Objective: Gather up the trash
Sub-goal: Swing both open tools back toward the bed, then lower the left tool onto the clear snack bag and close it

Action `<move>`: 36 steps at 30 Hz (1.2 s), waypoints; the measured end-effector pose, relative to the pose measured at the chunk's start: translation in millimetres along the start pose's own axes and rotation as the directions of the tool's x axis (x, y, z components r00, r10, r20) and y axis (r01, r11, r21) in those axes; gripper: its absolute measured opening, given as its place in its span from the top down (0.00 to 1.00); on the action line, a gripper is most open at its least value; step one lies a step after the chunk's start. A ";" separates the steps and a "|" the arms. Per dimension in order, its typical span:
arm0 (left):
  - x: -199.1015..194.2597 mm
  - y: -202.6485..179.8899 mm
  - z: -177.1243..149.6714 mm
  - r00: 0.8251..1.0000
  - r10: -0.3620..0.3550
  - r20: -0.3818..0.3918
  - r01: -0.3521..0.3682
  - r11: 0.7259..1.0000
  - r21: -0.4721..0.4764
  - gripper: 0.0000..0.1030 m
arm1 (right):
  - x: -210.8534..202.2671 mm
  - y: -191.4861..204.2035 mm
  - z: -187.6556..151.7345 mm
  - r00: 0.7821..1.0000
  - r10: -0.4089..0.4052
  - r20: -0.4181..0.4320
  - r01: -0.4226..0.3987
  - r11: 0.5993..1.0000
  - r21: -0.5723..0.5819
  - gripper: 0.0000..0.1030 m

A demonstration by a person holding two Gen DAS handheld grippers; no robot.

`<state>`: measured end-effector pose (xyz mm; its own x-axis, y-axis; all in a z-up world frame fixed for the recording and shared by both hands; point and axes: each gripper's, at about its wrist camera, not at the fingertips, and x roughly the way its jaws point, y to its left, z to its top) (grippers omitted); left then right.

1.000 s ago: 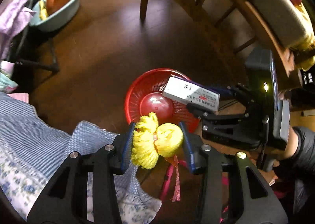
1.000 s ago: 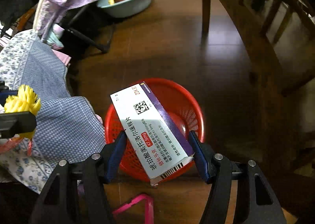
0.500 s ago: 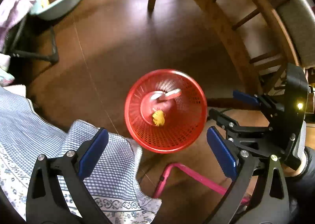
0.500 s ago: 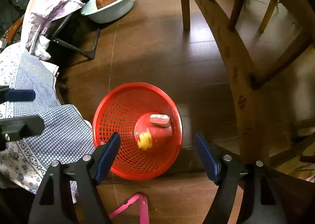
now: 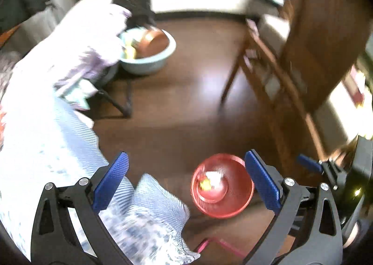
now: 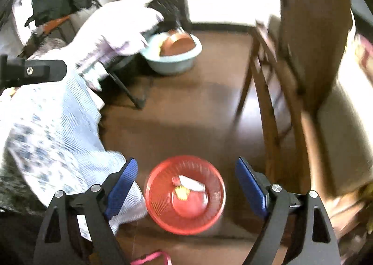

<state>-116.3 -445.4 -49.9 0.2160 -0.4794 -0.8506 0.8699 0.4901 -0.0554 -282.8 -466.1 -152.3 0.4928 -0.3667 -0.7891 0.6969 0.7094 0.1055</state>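
Observation:
A red mesh basket point(image 5: 222, 204) point(image 6: 163, 216) stands on the dark wood floor. In it lie a yellow fluffy piece of trash point(image 5: 204, 185) point(image 6: 182, 193) and a white medicine box point(image 5: 213, 177) point(image 6: 192, 183). My left gripper point(image 5: 186, 181) is open and empty, high above the floor, with the basket between its fingers toward the right. My right gripper point(image 6: 185, 183) is open and empty, high above the basket. The right gripper also shows at the right edge of the left wrist view point(image 5: 345, 178). Both views are blurred.
A blue-and-white cloth point(image 5: 42, 139) point(image 6: 51, 134) hangs at the left. A pale blue basin point(image 5: 149, 60) point(image 6: 172, 57) with a brown bowl sits on the far floor. A wooden chair point(image 5: 275, 83) point(image 6: 275, 102) stands at the right. A pink object point(image 5: 223, 245) point(image 6: 151, 256) lies near the basket.
Both grippers opened and dropped the yellow piece and the box into the basket. Both then rose and tilted up, so the basket now looks smaller and lower in view.

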 end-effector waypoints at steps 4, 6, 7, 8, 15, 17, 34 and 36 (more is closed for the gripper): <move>-66.0 45.2 -8.6 0.992 0.084 0.097 -0.076 0.993 -0.087 0.07 | -43.4 39.0 37.3 0.990 0.042 0.131 -0.035 0.998 -0.053 0.12; -89.4 67.6 -18.3 0.981 0.149 0.125 -0.133 0.983 -0.126 0.07 | -66.3 72.6 57.4 0.977 0.078 0.200 -0.059 0.993 -0.103 0.10; -104.3 84.6 -26.0 0.974 0.179 0.141 -0.155 0.974 -0.166 0.07 | -73.5 86.9 63.7 0.972 0.091 0.218 -0.065 0.990 -0.123 0.09; -112.1 98.8 -31.1 0.970 0.192 0.148 -0.162 0.968 -0.193 0.07 | -81.3 106.8 72.4 0.966 0.106 0.235 -0.072 0.986 -0.149 0.08; -171.7 199.1 -93.8 0.909 0.376 0.181 -0.259 0.849 -0.461 0.07 | -103.2 222.5 107.5 0.937 0.237 0.258 -0.162 0.946 -0.280 0.06; -175.6 231.9 -114.1 0.916 0.362 0.175 -0.215 0.808 -0.549 0.07 | -102.7 258.6 115.7 0.925 0.278 0.259 -0.196 0.934 -0.299 0.06; -213.9 385.1 -190.3 0.845 0.532 0.050 -0.342 0.609 -0.715 0.07 | 6.8 403.5 83.2 0.911 0.412 -0.014 -0.407 0.894 -0.186 0.06; -209.9 396.2 -187.3 0.840 0.539 0.054 -0.350 0.616 -0.706 0.07 | 4.9 400.4 82.5 0.905 0.424 -0.009 -0.417 0.885 -0.207 0.06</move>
<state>100.0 -14.3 8.8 0.6748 -0.1782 -0.7162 0.1477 0.9834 -0.1055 41.7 -233.5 -64.0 0.7374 -0.0259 -0.6750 0.3036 0.9053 0.2969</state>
